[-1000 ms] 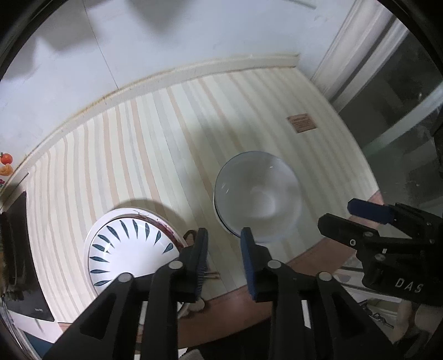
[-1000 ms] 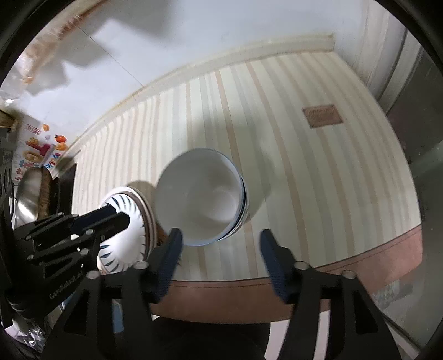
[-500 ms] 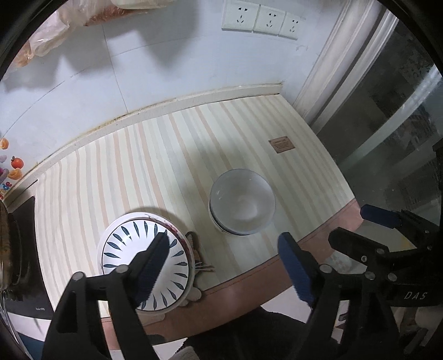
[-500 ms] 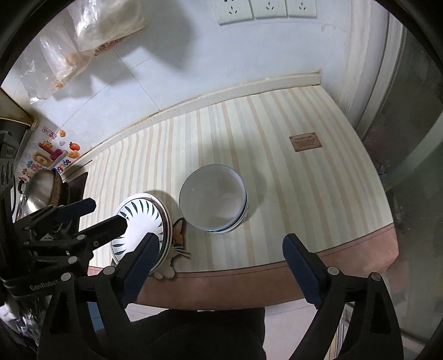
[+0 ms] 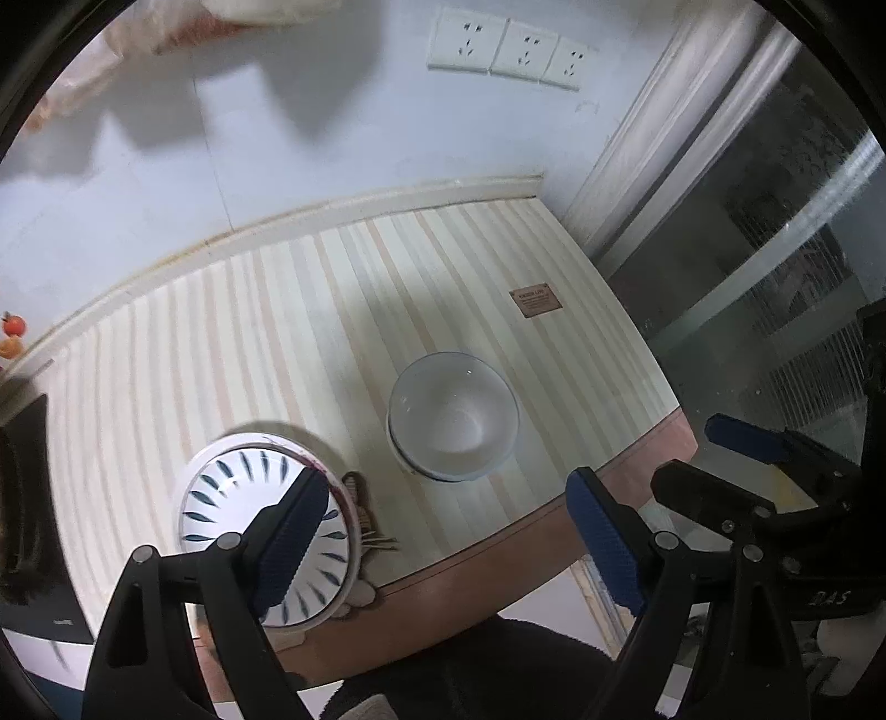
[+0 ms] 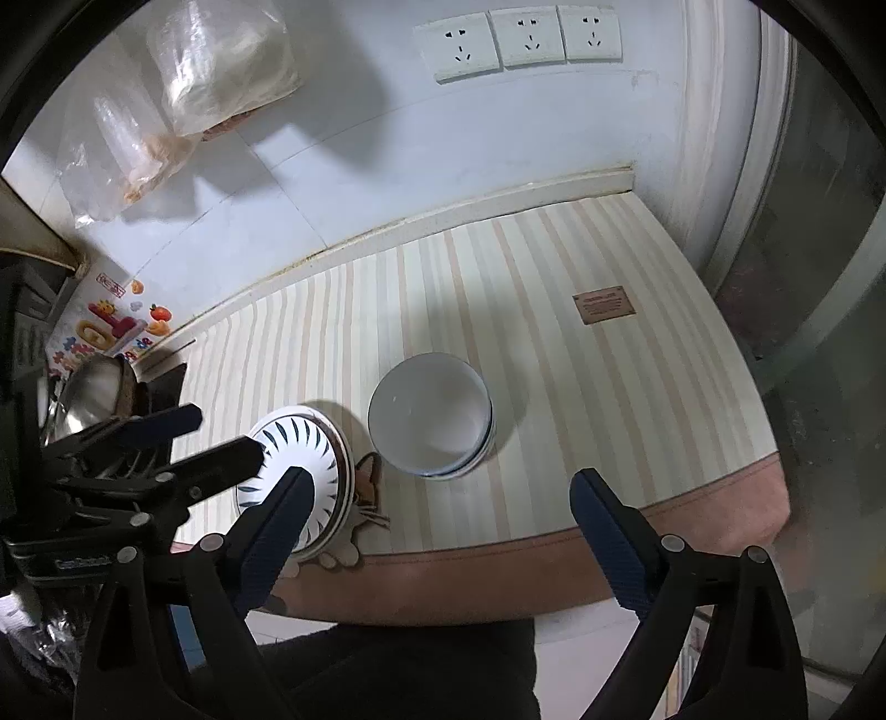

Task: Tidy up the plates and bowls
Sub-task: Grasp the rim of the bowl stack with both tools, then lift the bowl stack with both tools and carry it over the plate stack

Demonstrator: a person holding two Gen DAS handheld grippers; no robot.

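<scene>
"DAS" on the right gripper [image 5: 742, 471] body

Black hand-held gripper [image 5: 448, 531] frames, blue ribbed pads [image 5: 606, 545], silver screws

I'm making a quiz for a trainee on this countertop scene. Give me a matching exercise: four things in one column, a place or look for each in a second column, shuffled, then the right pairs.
Things:
1. stack of plates
2. stack of bowls
3. brown label
4. wall sockets

Descriptions:
A. row of three on the wall above the counter
B. plain white inside, middle of the striped mat
C. small rectangle toward the mat's far right
D. dark leaf marks around the rim, near the mat's front left

Pairs: 1-D, 2-B, 3-C, 4-A
</scene>
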